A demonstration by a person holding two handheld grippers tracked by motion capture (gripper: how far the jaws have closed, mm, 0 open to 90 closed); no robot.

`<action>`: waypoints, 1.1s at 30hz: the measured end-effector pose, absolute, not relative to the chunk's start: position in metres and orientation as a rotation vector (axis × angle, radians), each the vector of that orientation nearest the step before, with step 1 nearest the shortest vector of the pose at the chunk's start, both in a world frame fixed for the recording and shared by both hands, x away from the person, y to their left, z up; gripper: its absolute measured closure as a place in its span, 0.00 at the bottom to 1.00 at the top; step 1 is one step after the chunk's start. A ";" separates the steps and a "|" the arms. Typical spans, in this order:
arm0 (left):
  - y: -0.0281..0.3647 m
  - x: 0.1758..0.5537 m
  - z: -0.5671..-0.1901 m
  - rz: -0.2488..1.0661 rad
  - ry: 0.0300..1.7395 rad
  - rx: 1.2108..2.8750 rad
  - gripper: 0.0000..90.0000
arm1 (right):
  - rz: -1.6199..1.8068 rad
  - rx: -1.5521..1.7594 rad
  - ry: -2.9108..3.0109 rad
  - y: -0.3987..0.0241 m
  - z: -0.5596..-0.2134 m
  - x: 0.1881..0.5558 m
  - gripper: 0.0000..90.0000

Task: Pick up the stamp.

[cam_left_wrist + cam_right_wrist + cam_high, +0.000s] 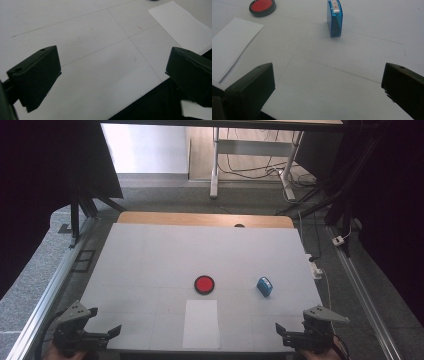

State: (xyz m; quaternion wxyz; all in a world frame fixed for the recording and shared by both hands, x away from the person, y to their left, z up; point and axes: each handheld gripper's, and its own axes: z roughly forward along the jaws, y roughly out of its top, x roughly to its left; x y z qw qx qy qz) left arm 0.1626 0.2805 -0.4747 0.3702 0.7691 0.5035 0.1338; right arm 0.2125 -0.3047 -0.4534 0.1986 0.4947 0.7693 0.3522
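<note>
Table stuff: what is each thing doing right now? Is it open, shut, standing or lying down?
Blue stamp: standing upright on the table, untouched.
Red ink pad: lying flat, no lid on it, red face showing.
White paper: lying flat near the front edge, nothing on it.
Left gripper: jaws wide open, holding nothing.
Right gripper: jaws wide open, holding nothing, pointing toward the blue stamp.

Stamp (334,18): your blue stamp stands upright, right of the pad.
Pad (262,7): round, red, open, lying flat.
Paper (201,324): white sheet, flat, at your table edge.
</note>
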 end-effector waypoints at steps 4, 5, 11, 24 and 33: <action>0.281 0.161 -0.475 0.347 1.296 1.963 0.00 | 0.985 1.378 2.153 -0.304 -0.453 0.213 0.00; 0.281 0.161 -0.475 0.346 1.297 1.962 0.00 | 0.980 1.372 2.156 -0.303 -0.454 0.213 0.00; 0.281 0.162 -0.475 0.341 1.293 1.968 0.00 | 0.961 1.361 2.170 -0.301 -0.454 0.213 0.00; 0.280 0.162 -0.476 0.330 1.284 1.984 0.00 | 0.957 1.346 2.185 -0.300 -0.454 0.214 0.00; 0.281 0.162 -0.476 0.319 1.288 1.979 0.00 | 0.984 1.303 2.177 -0.298 -0.450 0.214 0.00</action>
